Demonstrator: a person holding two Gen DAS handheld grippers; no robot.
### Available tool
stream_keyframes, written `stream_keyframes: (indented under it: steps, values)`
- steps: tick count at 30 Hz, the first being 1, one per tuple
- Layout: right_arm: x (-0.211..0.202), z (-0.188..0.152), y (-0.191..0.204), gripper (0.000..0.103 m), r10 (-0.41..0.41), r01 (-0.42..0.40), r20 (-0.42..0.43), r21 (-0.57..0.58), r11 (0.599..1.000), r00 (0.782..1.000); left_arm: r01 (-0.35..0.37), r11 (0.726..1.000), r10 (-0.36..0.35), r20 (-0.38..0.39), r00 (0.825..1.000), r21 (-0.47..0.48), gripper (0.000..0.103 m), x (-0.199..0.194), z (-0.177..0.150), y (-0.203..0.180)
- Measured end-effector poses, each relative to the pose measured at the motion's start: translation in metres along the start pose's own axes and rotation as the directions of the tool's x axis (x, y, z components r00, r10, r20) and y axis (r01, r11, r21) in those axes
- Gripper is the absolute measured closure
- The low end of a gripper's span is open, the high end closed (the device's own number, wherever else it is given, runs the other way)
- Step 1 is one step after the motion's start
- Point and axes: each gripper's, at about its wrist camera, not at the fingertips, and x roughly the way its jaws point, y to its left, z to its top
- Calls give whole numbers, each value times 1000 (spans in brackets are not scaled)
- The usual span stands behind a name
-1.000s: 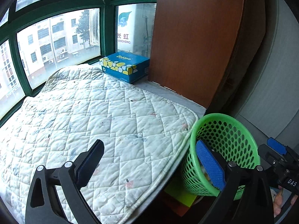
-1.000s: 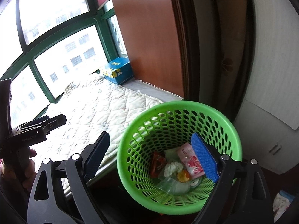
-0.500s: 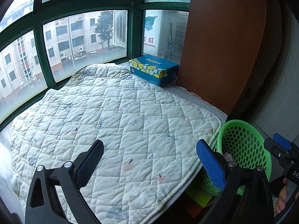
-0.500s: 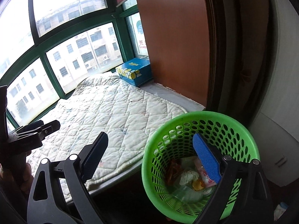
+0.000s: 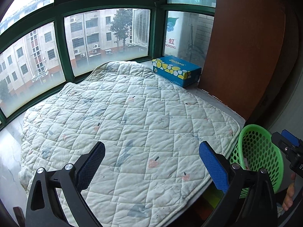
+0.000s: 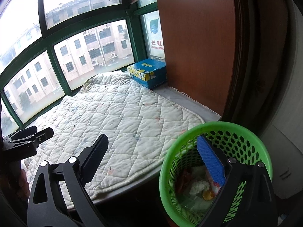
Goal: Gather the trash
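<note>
Compared with a second ago, the left wrist view has swung off the green basket (image 5: 259,157), which has slid from the lower centre to the right edge, and now takes in most of the quilted pad (image 5: 132,124); in the right wrist view the basket has likewise dropped toward the lower right corner. The left hand-held gripper (image 5: 151,153) hangs over the pad with its fingers spread wide and nothing between them. The right hand-held gripper (image 6: 155,151) is equally wide apart and empty, its blue-padded finger (image 6: 210,162) over the basket mouth. The basket (image 6: 217,132) is a round, perforated green plastic bin, standing upright below the front right corner of the window ledge (image 6: 189,102), mouth facing up, long axis vertical. Inside lie collected scraps: a crumpled white wad (image 6: 198,186), a red wrapper (image 6: 184,177), a yellow piece (image 6: 208,193) and clear plastic. A blue tissue box (image 5: 176,71) sits at the far end of the ledge, beside the brown panel (image 5: 244,43).
</note>
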Motion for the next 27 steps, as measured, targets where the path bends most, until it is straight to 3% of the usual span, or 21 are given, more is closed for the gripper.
stream_keyframes:
  steps: [27]
  values:
    - [4, -4, 24, 9, -2, 2, 7, -43, 999, 1000, -56, 998, 56, 27, 998, -26, 7, -13, -8, 19]
